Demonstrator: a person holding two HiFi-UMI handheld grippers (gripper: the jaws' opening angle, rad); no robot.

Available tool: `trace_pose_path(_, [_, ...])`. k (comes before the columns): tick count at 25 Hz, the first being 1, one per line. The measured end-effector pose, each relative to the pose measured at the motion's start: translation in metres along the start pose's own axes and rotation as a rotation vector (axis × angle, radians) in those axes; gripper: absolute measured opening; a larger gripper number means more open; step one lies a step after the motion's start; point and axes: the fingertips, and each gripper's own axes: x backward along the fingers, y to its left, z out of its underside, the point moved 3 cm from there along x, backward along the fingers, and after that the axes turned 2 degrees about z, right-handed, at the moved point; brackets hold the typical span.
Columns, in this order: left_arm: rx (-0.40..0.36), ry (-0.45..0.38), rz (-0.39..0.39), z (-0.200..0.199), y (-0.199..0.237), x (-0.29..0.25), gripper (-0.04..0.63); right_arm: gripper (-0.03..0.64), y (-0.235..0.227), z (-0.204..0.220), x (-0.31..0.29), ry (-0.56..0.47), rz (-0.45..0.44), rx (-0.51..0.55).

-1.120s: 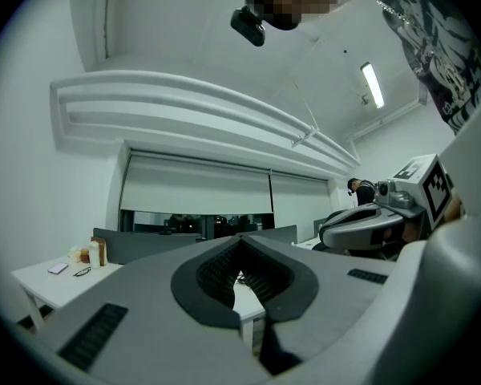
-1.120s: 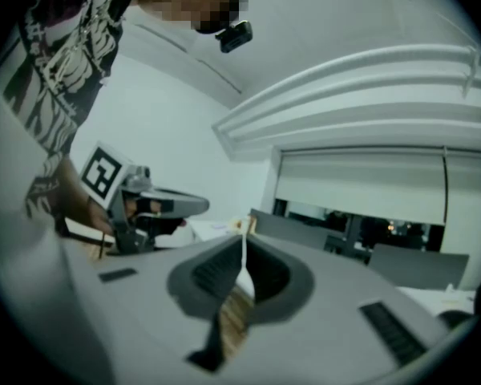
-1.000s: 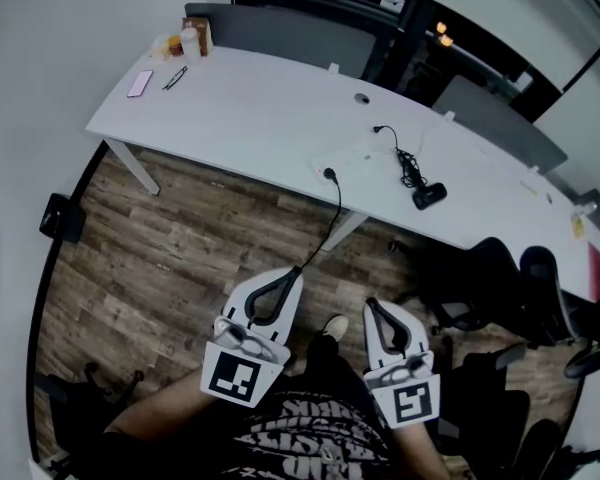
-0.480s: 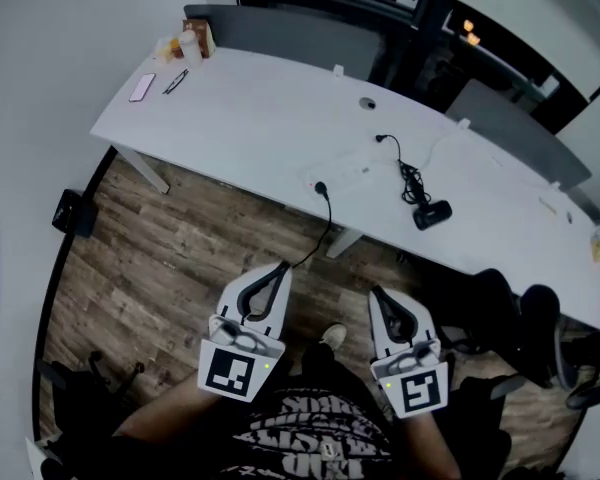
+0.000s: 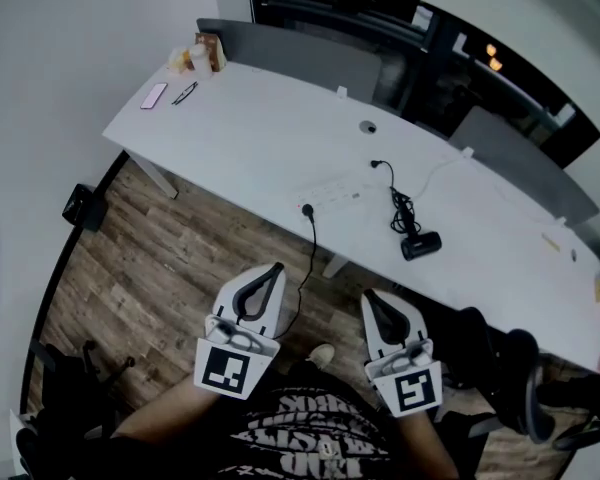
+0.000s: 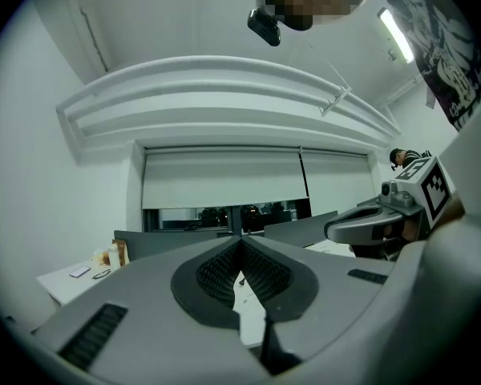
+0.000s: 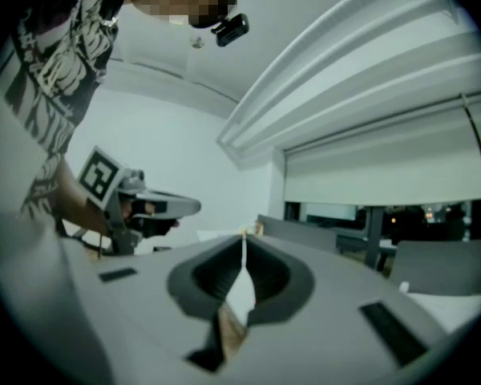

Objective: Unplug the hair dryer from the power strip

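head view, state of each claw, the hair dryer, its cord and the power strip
left claw, shut, empty, over the floor
right claw, shut, empty, over the floor
hair dryer, lying on the desk, untouched
dryer cord, bunched, its end by the power strip; too small to tell if plugged in
power strip, flat on the desk, a black cable from its left end hanging off the edge

A long white surface [image 5: 250, 128] curves across a wood-plank floor [image 5: 150, 268]. At its far left corner lie a pink phone [image 5: 154, 95] and what look like glasses [image 5: 185, 92], near a small bottle [image 5: 198, 58] and a brown box [image 5: 212, 50]. Grey partitions [image 5: 290, 53] line its far edge. Black office chairs [image 5: 500, 353] crowd the near right side, and a black box [image 5: 83, 207] sits on the floor by the wall.
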Motion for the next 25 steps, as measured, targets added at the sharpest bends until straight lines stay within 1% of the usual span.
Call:
trace_pose_path(5, [-0.024,-0.013,-0.059,-0.011,-0.011,-0.009,0.028,0.035,-0.024,-0.002,0.006,-0.027,-0.042,-0.007])
trace_pose_path(7, [-0.039,-0.009,-0.072,-0.013,-0.015,-0.010,0.028,0.035,-0.034,0.002,0.008,-0.024,-0.045,-0.019])
trace_pose_path(11, [-0.046,0.013,-0.090,-0.013,-0.018,-0.011,0.028,0.035,-0.048,0.013,0.013,-0.016,-0.036,-0.071])
trace_pose_path(16, [-0.045,0.014,-0.120,-0.011,-0.010,-0.009,0.028,0.035,-0.052,0.023,0.009,0.015,-0.038,-0.110])
trace_pose_path(19, [-0.039,0.024,-0.128,-0.005,-0.003,-0.009,0.028,0.035,-0.049,0.026,0.005,0.024,-0.048,-0.116])
trace_pose_path(21, [-0.028,0.027,-0.131,-0.002,0.003,-0.012,0.028,0.035,-0.048,0.028,0.001,0.025,-0.049,-0.124])
trace_pose_path(25, [-0.027,0.025,-0.119,0.002,0.017,-0.022,0.028,0.035,-0.052,0.037,-0.015,0.060,-0.037,-0.135])
